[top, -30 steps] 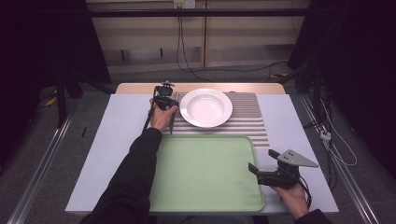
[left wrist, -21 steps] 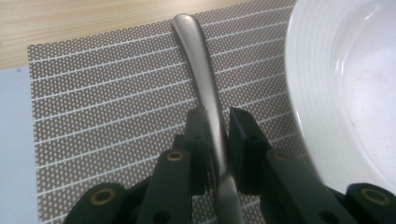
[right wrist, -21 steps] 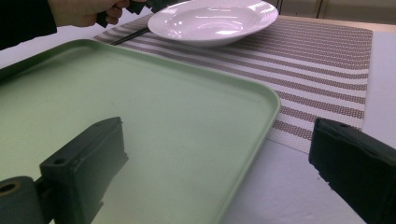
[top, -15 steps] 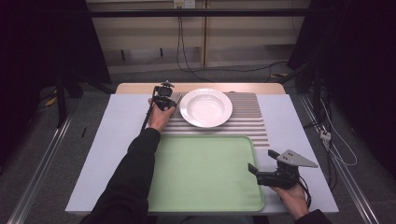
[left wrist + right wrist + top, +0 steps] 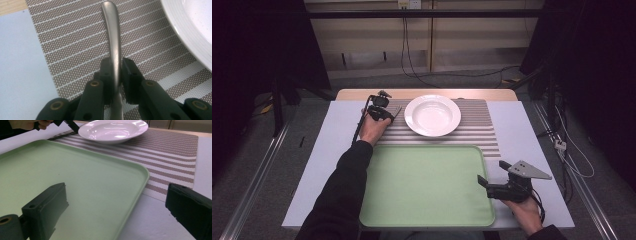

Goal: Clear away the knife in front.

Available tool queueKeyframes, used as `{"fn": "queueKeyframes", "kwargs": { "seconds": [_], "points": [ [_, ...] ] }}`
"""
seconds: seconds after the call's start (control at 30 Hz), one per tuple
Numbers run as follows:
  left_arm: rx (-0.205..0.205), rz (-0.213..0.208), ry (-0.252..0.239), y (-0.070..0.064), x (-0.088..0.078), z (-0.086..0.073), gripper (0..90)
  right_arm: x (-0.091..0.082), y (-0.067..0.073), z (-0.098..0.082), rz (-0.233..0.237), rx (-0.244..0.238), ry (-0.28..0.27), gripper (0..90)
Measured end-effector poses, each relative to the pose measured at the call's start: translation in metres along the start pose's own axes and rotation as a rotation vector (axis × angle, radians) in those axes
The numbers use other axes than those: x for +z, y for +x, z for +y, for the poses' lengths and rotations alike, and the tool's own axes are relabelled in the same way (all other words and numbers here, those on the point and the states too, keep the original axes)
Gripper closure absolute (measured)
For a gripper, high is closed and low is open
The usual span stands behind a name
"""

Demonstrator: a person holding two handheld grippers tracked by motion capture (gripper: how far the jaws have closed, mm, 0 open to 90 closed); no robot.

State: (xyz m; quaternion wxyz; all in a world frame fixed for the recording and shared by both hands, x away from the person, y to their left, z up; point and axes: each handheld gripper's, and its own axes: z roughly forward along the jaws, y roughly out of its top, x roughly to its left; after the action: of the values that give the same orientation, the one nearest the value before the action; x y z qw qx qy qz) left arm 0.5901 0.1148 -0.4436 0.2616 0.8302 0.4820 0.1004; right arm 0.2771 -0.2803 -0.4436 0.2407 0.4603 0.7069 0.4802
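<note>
My left gripper (image 5: 116, 62) is shut on the handle of a metal piece of cutlery (image 5: 113, 30), which points away over the striped placemat (image 5: 75, 37); its working end is hidden. In the high view the left gripper (image 5: 384, 111) sits just left of the white plate (image 5: 432, 115). My right gripper (image 5: 492, 174) stands open at the front right, its jaws on either side of the right rim of the empty green tray (image 5: 422, 185). The right gripper view shows the right gripper (image 5: 117, 195) with one jaw over the tray (image 5: 75, 170) and the other over the table.
The plate (image 5: 112, 130) rests on the placemat (image 5: 472, 132) behind the tray. A pale blue cover (image 5: 337, 150) lies over the table on both sides. Cables (image 5: 562, 150) trail on the floor to the right.
The left hand has shifted a little to the left and toward the person with the cutlery in its jaws. The right hand has kept still.
</note>
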Motion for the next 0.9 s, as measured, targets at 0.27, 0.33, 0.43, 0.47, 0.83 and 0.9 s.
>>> {"fn": "queueKeyframes", "kwargs": {
  "seconds": [0.27, 0.33, 0.43, 0.47, 0.83, 0.9],
  "points": [
    [0.005, 0.015, -0.011, -0.0025, 0.0026, 0.0014, 79.1, 0.0002, -0.0003, 0.0001, 0.007, -0.002, -0.002, 3.6],
    [-0.003, 0.009, -0.012, -0.0016, 0.0025, 0.0011, 79.1, 0.0003, -0.0003, -0.0001, 0.007, -0.002, -0.001, 3.6],
    [-0.011, 0.009, -0.002, -0.0015, 0.0026, 0.0023, 79.1, -0.0002, -0.0009, -0.0003, 0.004, -0.002, -0.002, 3.6],
    [-0.005, 0.01, 0.0, -0.0015, 0.0026, 0.0024, 79.1, -0.0002, -0.0008, -0.0003, 0.002, -0.001, 0.0, 3.6],
    [-0.007, 0.017, 0.013, -0.0024, 0.0028, 0.0044, 79.3, 0.0004, -0.0004, -0.0002, 0.005, -0.001, 0.001, 3.7],
    [-0.005, 0.018, 0.023, -0.0028, 0.0031, 0.0062, 79.8, 0.0001, -0.0003, -0.0002, 0.005, -0.002, 0.001, 3.7]
  ]
}}
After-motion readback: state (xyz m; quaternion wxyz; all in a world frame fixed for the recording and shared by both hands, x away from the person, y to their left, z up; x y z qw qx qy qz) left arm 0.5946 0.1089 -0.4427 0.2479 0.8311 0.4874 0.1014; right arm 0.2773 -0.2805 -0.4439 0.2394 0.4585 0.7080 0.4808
